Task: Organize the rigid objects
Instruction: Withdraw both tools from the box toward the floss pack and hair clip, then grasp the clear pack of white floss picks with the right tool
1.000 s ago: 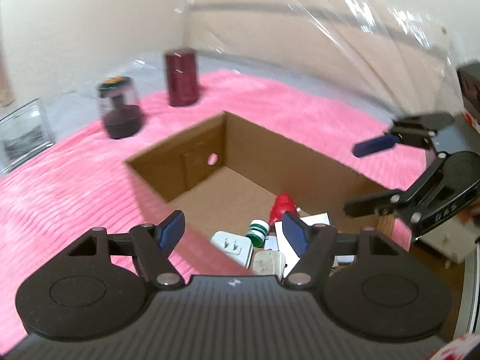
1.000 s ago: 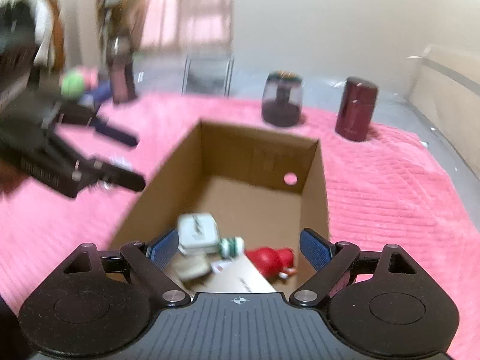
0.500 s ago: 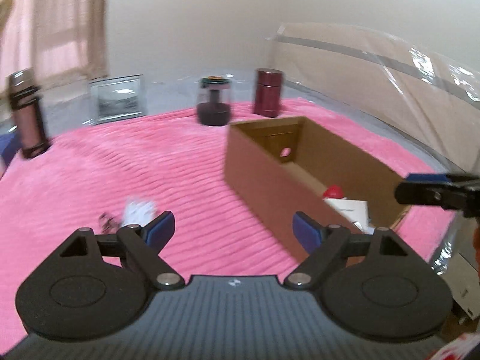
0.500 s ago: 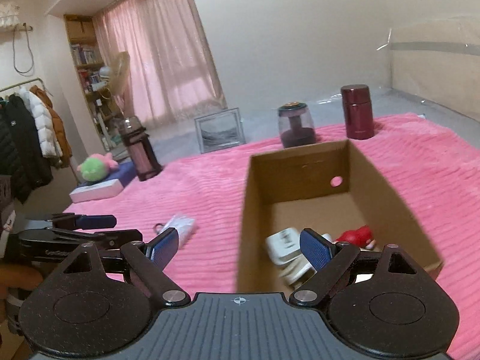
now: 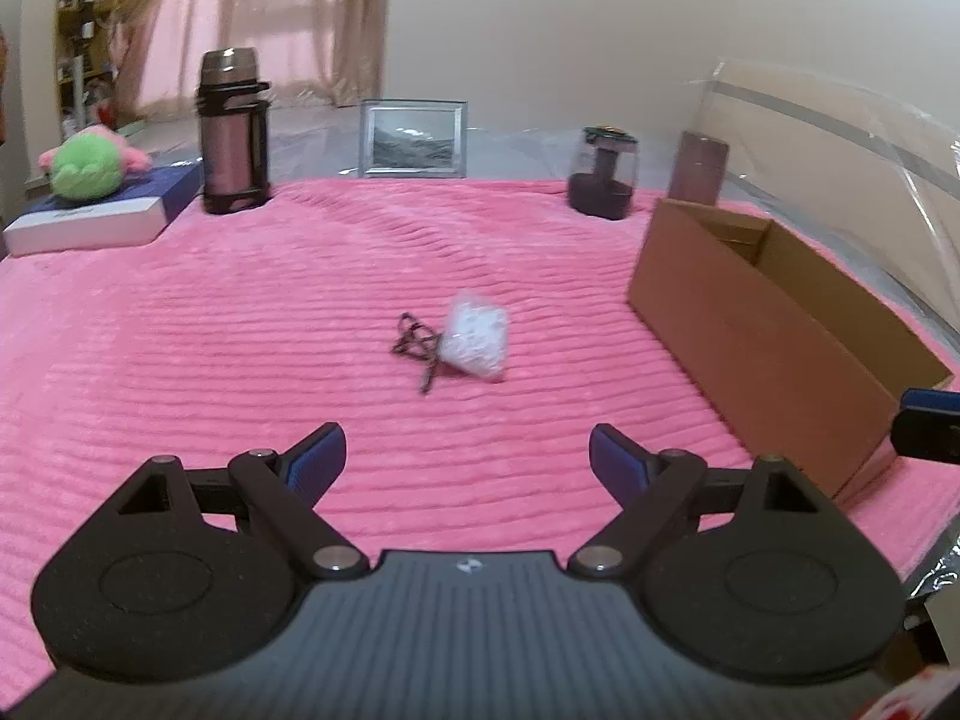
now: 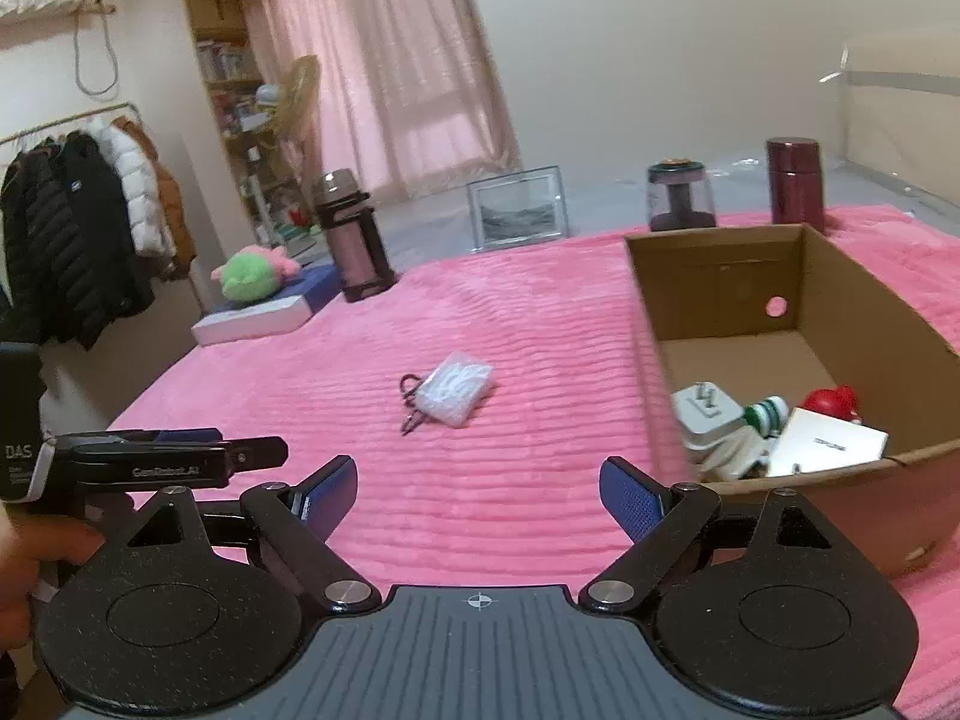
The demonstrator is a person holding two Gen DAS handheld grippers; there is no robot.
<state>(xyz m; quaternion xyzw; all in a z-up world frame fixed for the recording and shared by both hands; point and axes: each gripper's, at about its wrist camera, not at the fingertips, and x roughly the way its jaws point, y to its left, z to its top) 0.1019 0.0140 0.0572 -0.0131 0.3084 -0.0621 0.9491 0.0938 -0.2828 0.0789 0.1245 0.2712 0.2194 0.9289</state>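
I am looking across the pink blanket (image 5: pixel 240 360) with both tools hanging back from the work. Going from the left: my left gripper (image 5: pixel 467 457) is holding its blue fingers wide apart with nothing between them, aimed roughly at the small clear packet (image 5: pixel 476 341) lying out in the middle of the blanket, a dark keyring loop (image 5: pixel 414 345) touching its left edge. To me it looks light and crinkly — a thin plastic sleeve over something flat and stiff, likely slippery on its faces. I am judging the best hold to be across its short sides, pinching the body and not the loop, which would let it swing. Further right, my right gripper (image 6: pixel 474 495) is likewise spread open and empty, pointing at the same packet (image 6: pixel 455 389). Rightmost, the cardboard box (image 6: pixel 804 276) is sitting open with a white charger (image 6: pixel 705 414), a red item (image 6: pixel 831 401) and a flat white carton (image 6: pixel 828 443) inside — well apart from the packet.
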